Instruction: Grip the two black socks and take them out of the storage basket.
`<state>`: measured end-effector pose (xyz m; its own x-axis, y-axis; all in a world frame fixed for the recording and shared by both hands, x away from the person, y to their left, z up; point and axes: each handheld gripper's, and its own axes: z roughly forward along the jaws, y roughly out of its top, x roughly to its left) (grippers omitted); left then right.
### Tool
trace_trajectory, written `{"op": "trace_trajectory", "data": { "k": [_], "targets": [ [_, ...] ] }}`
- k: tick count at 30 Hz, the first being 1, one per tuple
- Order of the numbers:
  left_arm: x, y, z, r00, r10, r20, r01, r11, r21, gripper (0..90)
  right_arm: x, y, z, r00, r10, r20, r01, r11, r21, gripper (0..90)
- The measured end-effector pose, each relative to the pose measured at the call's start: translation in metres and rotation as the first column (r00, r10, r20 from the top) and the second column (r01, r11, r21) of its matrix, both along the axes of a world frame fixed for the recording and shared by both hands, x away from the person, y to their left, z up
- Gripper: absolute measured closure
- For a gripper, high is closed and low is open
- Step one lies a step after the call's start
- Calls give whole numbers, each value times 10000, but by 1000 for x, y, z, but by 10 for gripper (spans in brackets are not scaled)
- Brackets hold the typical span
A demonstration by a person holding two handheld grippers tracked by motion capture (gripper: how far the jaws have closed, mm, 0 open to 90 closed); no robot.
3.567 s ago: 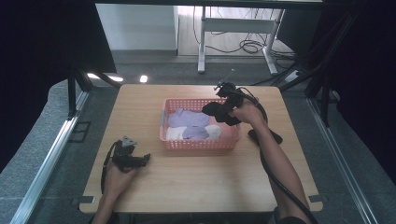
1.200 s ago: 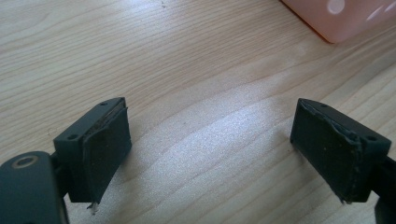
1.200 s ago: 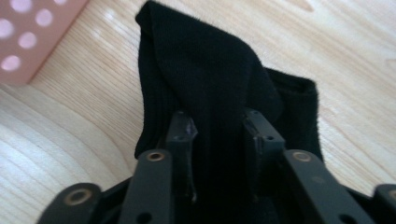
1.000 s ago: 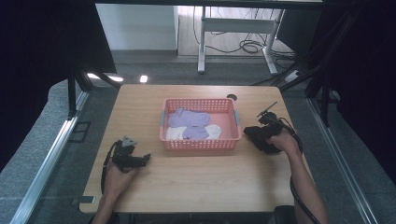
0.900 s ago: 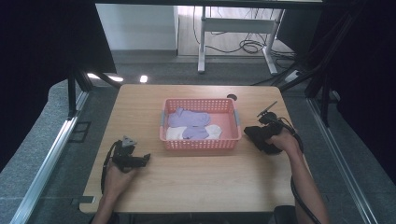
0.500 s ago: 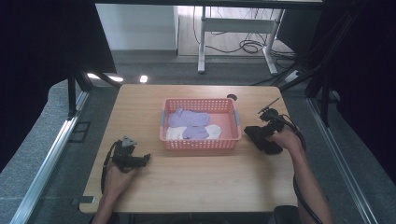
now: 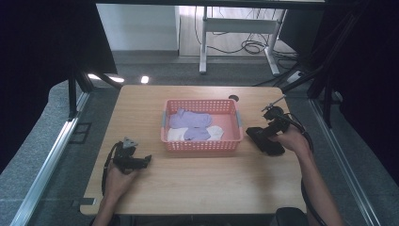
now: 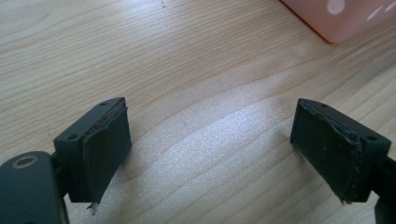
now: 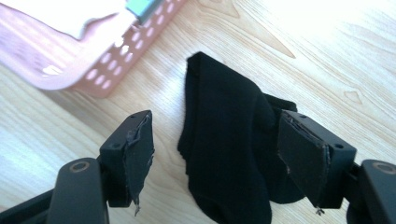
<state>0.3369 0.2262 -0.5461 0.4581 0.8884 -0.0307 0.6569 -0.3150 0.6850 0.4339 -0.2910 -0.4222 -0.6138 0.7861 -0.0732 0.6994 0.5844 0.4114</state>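
Observation:
A black sock (image 7: 261,140) lies flat on the wooden table just right of the pink basket (image 7: 202,146). My right gripper (image 7: 267,132) hovers just above the sock. In the right gripper view its jaws have just been opening and stand apart on either side of the black sock (image 9: 229,158), pads clear of the cloth, so my right gripper (image 9: 217,123) is open. The basket's corner (image 9: 93,70) lies beyond it. My left gripper (image 7: 141,161) rests at the table's front left. It is open (image 8: 210,130) over bare wood.
Inside the basket lie purple socks (image 7: 190,120) and a white one (image 7: 214,133). A corner of the basket (image 8: 341,18) appears in the left gripper view. A dark round hole (image 7: 233,98) marks the table behind the basket. Table edges run near both hands.
The right hand left the basket, came down to the table on its right, and has now risen a little. The black sock stays on the wood. The left hand has not moved.

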Motion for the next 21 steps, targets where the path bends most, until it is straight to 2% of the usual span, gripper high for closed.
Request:
{"op": "trace_trajectory", "data": {
  "k": [10,21],
  "targets": [
    [0,0,0,10000,0,1,0,10000,2,119,-18,11,-2,9987,468,214,-475,9983,346,253],
    [0,0,0,10000,-3,-24,3,10000,23,119,-42,28,-22,9929,1145,312,-1162,9914,601,230]
  ]
}}
